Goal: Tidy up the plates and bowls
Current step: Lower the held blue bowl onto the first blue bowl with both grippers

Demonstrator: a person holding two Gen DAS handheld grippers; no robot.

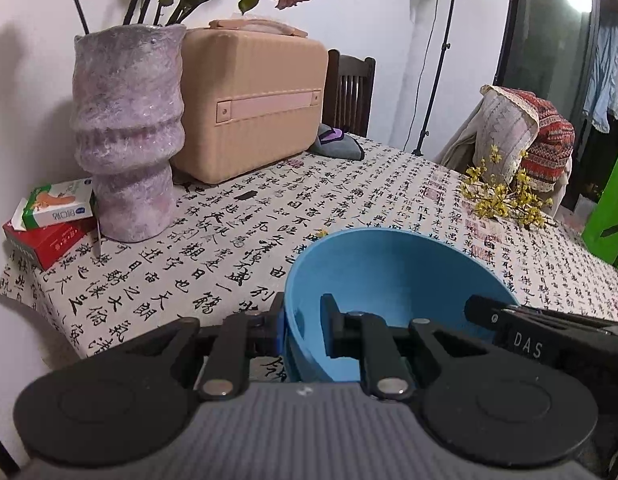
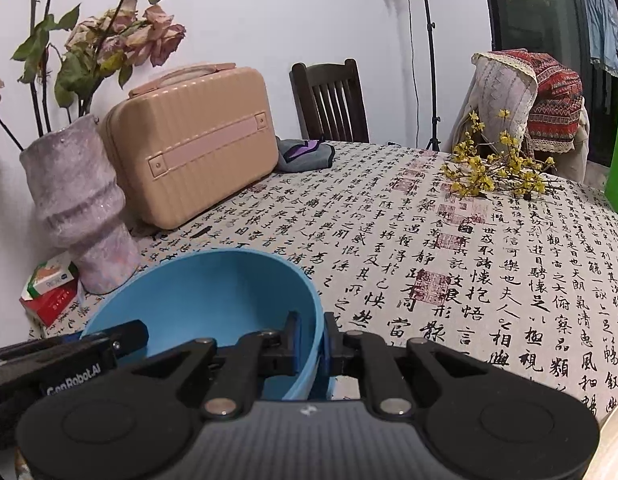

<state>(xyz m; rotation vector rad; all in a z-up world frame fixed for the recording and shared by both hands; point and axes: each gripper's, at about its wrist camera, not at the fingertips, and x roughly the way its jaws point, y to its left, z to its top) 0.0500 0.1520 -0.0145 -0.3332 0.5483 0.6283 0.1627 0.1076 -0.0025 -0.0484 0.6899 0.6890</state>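
A blue bowl [image 1: 389,280] hangs just above the calligraphy tablecloth, held by both grippers at once. My left gripper [image 1: 303,330] is shut on the bowl's left rim, one finger outside the wall and one inside. In the right wrist view the same blue bowl [image 2: 213,292] fills the lower left, and my right gripper [image 2: 311,346] is shut on its right rim. The right gripper's black finger [image 1: 505,314] shows inside the bowl's right edge in the left view; the left gripper's finger [image 2: 121,336] shows at the bowl's left edge in the right view. No plates are in view.
A mottled purple vase [image 1: 127,136] with dried flowers stands at the table's left, small boxes [image 1: 49,224] beside it. A beige case [image 1: 249,100] sits behind. Yellow blossom twigs [image 2: 493,172] lie far right, a grey cloth [image 2: 305,154] near a dark chair [image 2: 329,100].
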